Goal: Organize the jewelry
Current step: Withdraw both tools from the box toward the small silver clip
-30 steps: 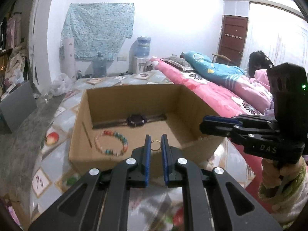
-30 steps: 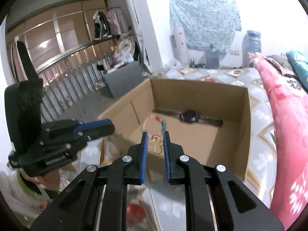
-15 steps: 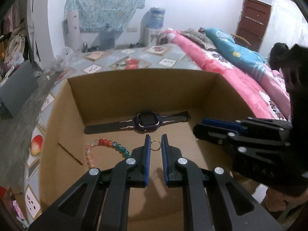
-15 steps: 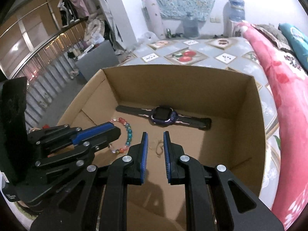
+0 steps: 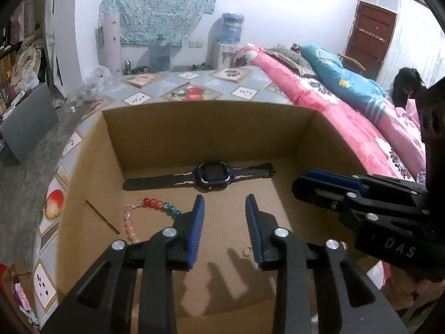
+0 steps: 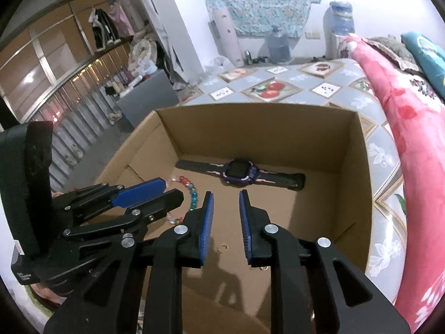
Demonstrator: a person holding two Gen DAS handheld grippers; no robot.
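Note:
An open cardboard box holds a dark purple watch and a coloured bead bracelet. My left gripper hangs over the box floor with its jaws opening and nothing between them. A small gold ring lies on the cardboard beside its right finger. My right gripper is alongside, jaws also opening and empty. Below it lie a small gold ring and a gold piece, partly hidden by the finger.
The box stands on a bed sheet with fruit pictures. A pink quilt runs along the right. A person sits at the far right. A grey panel, railing and clutter stand to the left.
Both grippers moved forward over the box, each shut on a small gold piece. Now their jaws stand apart and the pieces lie on the box floor.

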